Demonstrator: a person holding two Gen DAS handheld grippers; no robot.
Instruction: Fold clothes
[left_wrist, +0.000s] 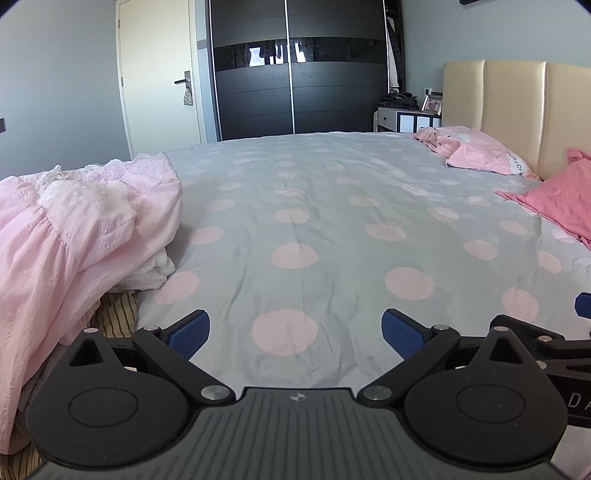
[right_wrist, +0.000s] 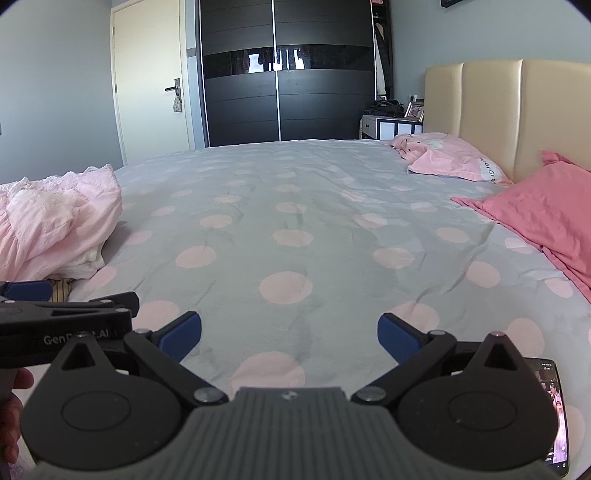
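Two tools spread wide, both empty

The left tool (left_wrist: 295, 328) and right tool (right_wrist: 289, 330) hovered over the spotted bed (left_wrist: 314, 206), jaws fully apart, gripping and touching nothing. The crumpled pink clothes (left_wrist: 74, 221) lay at the bed's left edge.

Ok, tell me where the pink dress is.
The pink dress lies crumpled at the left of both views, on the polka-dot bedspread, atop a striped cloth.

My bed (left_wrist: 314, 206) filled the frame: pink clothes (left_wrist: 74, 229) heaped at left, two pillows (left_wrist: 476, 155) at upper right, a phone (right_wrist: 557, 413) at lower right.
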